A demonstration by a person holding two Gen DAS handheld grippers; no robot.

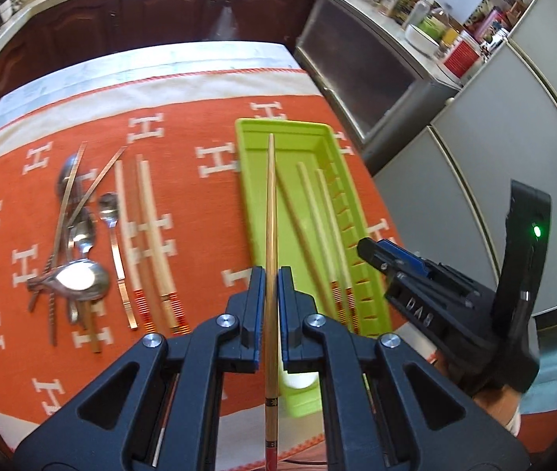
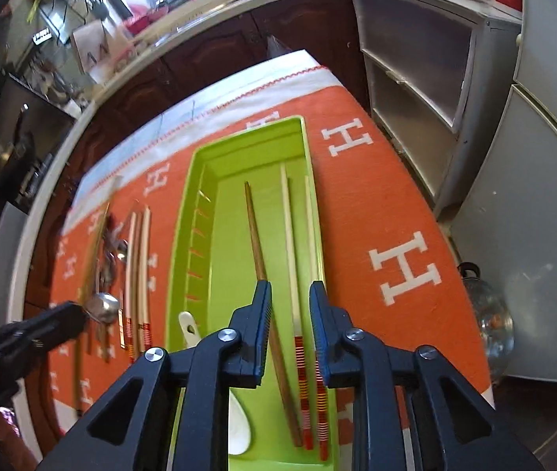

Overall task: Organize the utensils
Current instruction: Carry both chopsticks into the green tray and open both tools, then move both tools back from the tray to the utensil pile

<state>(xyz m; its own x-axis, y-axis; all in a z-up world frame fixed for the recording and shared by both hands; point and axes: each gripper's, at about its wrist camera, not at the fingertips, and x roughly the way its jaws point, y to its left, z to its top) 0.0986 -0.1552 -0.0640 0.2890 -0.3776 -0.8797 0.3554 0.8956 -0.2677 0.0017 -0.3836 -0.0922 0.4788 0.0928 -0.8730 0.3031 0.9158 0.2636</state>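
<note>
The left gripper (image 1: 271,306) is clamped on a long brown bamboo chopstick (image 1: 270,235), its jaws pressed flat against the shaft a little below the middle. The thin tip runs straight ahead of the fingers and the red-banded butt trails back under the tool. Held lengthwise like this, the stick lines up with the long green plastic utensil tray (image 1: 247,180) just ahead and slightly right of the gripper, so it can likely be laid in parallel to what already lies there.

The right gripper (image 2: 290,333) hangs over the tray's near end with its jaws apart and nothing between them. Directly below it lie a dark brown wooden chopstick (image 2: 257,243) and two pale chopsticks with red-striped ends (image 2: 289,243) along the right wall. A white plastic rice spoon (image 2: 237,424) rests at the near end, to the left of that gripper.

Ahead and to the left of the left gripper, on the orange woven tablecloth with white H marks (image 1: 200,204), wait a heap of steel spoons (image 1: 78,251), flat metal chopsticks and a pair of pale striped chopsticks (image 1: 149,235), still unsorted.

The right gripper sits close beside the tray's near end and may crowd the drop. The rice spoon also takes up floor space there.
</note>
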